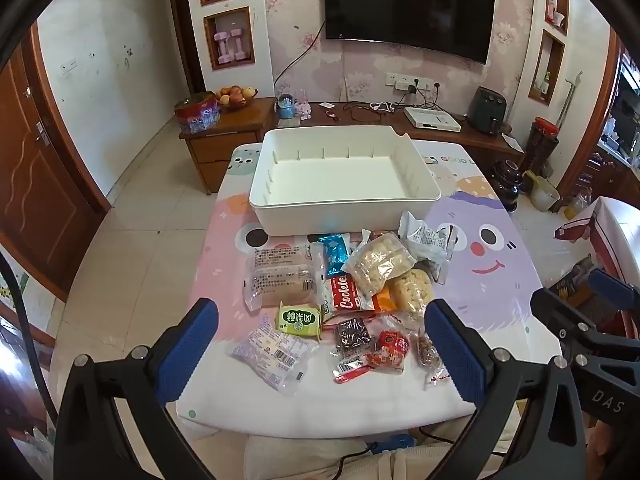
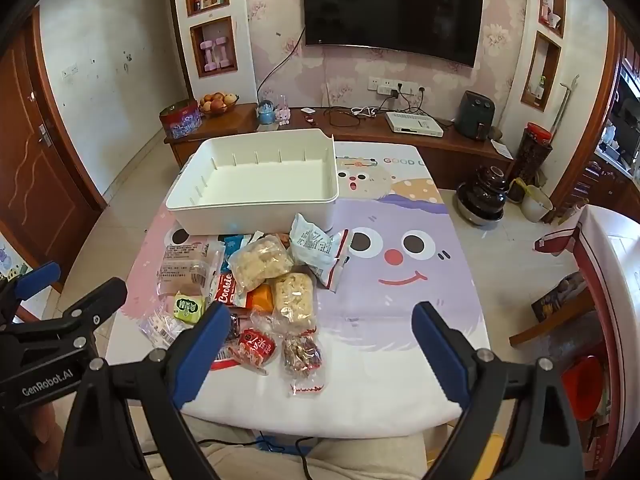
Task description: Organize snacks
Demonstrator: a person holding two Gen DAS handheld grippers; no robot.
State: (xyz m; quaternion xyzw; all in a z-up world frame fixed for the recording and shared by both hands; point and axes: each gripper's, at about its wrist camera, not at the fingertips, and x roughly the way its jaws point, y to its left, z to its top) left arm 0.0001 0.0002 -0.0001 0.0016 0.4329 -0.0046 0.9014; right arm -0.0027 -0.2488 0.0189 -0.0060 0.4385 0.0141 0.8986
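My left gripper (image 1: 320, 336) and right gripper (image 2: 320, 338) both hover spread wide, empty, above snack packets (image 1: 340, 300); white bin (image 1: 280, 216) sits behind them.

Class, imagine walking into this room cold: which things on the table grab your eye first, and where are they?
A big empty white bin sits at the table's far side. Just in front of it lies a jumble of wrapped snacks, a red Cookies packet in the middle. Both open grippers, left gripper and right gripper, hover above the near edge.
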